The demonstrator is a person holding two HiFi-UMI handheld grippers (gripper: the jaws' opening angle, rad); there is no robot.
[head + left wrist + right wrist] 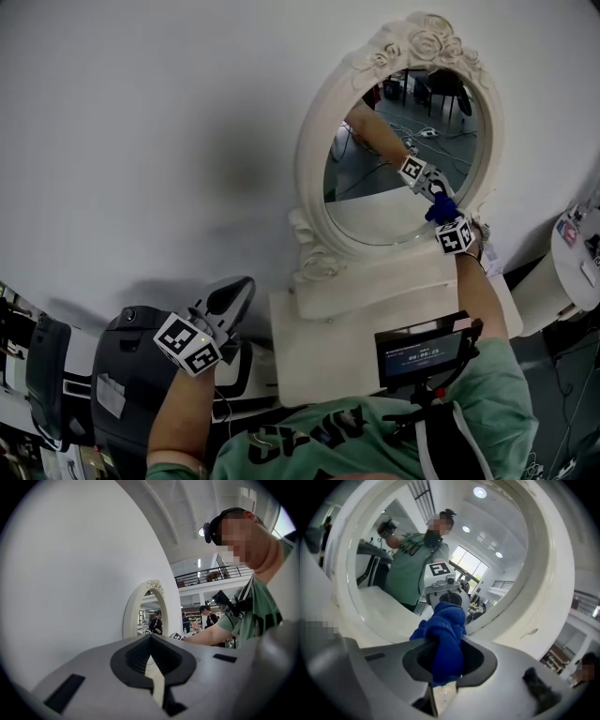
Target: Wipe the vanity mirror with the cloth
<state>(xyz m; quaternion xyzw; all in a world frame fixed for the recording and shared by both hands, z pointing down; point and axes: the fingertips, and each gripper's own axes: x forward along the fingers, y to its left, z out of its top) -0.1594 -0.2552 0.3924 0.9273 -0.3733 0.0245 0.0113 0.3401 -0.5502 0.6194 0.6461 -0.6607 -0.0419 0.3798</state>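
Observation:
An oval vanity mirror (403, 159) in a cream carved frame stands against the white wall, on a cream base. My right gripper (444, 217) is shut on a bunched blue cloth (439, 208) and holds it against the glass near the lower right rim. In the right gripper view the blue cloth (443, 637) fills the jaws and touches the mirror (393, 559), which reflects the gripper. My left gripper (228, 300) hangs low at the left, away from the mirror, shut with nothing in it. The left gripper view shows the mirror (149, 611) edge-on, farther off.
The mirror stands on a cream vanity top (328, 347). A dark grey machine (122, 375) sits under my left gripper. A white round unit (572, 272) stands at the right. A small screen (422, 356) hangs on the person's chest.

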